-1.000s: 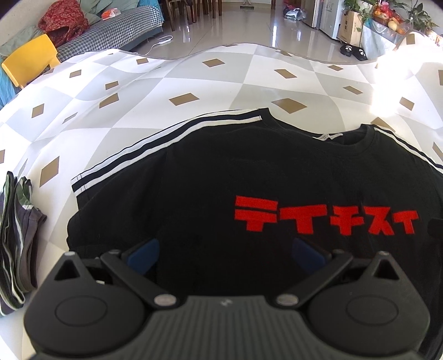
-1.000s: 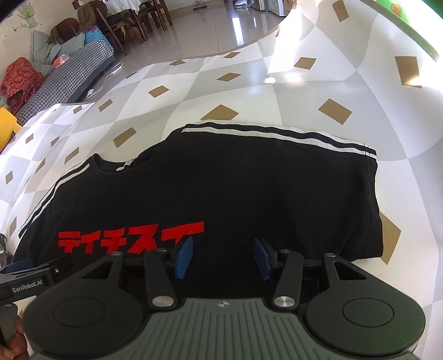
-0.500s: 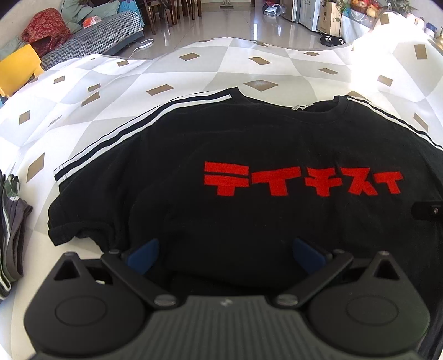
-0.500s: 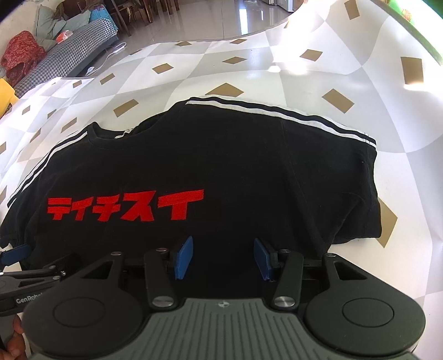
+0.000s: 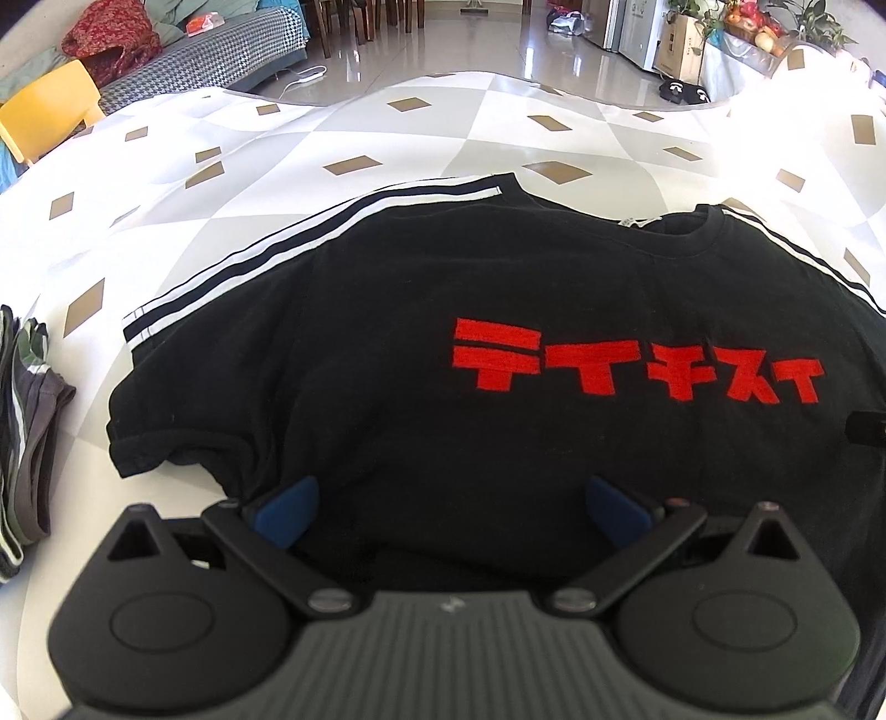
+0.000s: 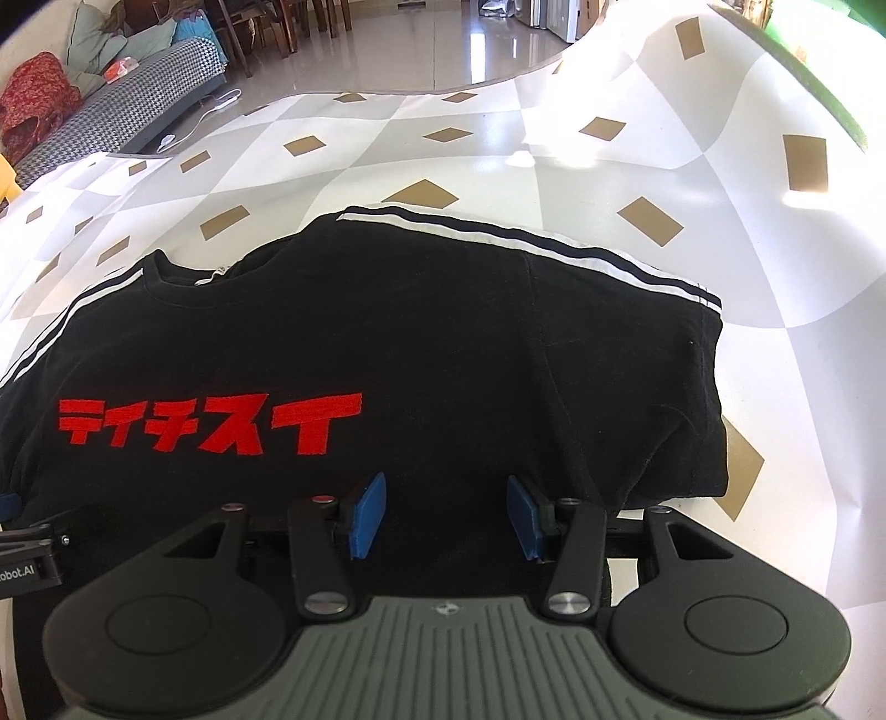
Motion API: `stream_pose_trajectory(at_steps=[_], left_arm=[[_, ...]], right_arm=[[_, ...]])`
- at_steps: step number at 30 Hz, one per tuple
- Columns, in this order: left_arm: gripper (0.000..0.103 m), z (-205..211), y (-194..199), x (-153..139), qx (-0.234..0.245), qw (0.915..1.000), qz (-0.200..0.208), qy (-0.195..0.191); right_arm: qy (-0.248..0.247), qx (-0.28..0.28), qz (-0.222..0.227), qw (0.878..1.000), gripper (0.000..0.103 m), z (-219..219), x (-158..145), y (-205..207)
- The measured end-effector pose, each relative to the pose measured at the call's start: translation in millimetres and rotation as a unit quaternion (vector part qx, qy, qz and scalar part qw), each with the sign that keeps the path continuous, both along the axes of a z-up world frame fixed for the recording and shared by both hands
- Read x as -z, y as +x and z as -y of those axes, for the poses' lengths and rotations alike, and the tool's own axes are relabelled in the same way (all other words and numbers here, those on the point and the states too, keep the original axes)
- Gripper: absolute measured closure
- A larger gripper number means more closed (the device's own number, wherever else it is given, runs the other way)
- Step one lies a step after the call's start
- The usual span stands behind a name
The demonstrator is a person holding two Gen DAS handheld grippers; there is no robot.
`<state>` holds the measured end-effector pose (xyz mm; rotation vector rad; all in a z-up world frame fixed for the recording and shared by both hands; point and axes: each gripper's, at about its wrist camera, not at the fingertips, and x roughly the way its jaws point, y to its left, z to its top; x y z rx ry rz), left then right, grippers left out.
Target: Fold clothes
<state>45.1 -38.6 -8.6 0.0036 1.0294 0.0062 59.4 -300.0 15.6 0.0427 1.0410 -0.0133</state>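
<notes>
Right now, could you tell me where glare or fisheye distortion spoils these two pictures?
Left wrist view: sunlight washes out the tablecloth at upper right; the fisheye bends the table's far edge, while the T-shirt and its red lettering stay sharp. Right wrist view: bright patches burn out the tablecloth at upper right, and that side curves steeply upward; the T-shirt reads clearly.

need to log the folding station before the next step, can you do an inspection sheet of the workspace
surface: table cloth with grey, white and tan diamonds.
job's things: black t-shirt, red lettering up, lying flat, both sleeves spread.
clutter: striped grey garments at the left edge.
grippers: left gripper open over the shirt's near part; right gripper open, narrower gap.
cables: white cord on the floor.
surroundings: checked sofa, yellow chair, tiled floor.
</notes>
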Motion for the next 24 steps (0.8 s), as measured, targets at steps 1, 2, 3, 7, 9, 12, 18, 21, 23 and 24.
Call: stream_pose_trajectory(at_steps=[1,2,3,7,9,12,18,21,23,24], left_arm=[[0.0,-1,0,0,0.001,1.0,0.0,0.0],[0.0,-1,-1,0,0.002,1.0,0.0,0.0],[0.0,-1,-1,0,0.004,1.0,0.0,0.0],[0.0,-1,-2,-1,0.01,0.9999,-0.003,0.0],[0.0,-2,-3,-2,0.012,0.9999,-0.003,0.0],[0.0,-2,-4,-2,0.014,0.9999,-0.002,0.0],[0.0,-1,-7,-6,0.017,0.9998,0.007,0.005],[0.0,-10,-7,-14,-0.003,0.9997,0.022,-0.01],[0.0,-21,-5,-19,-0.026,0.9989,0.032,-0.022],[0.0,-28,-2,-20,-0.038,0.9983,0.035,-0.029]], right_arm=[[-0.002,-0.002,0.001,1.0,0.056,0,0,0],[-0.005,-0.004,0.001,1.0,0.056,0,1,1],[-0.008,-0.006,0.002,1.0,0.056,-1,1,1],[-0.027,-0.024,0.005,0.999,0.056,-5,3,1],[-0.032,-0.028,0.008,0.999,0.055,-5,4,0],[-0.033,-0.03,0.011,0.999,0.055,-4,5,1],[-0.041,-0.03,0.01,0.999,0.055,-5,5,4],[-0.041,-0.026,0.008,0.999,0.055,-5,4,3],[-0.042,-0.025,0.008,0.999,0.054,-6,4,2],[-0.043,-0.024,0.009,0.999,0.054,-7,5,2]])
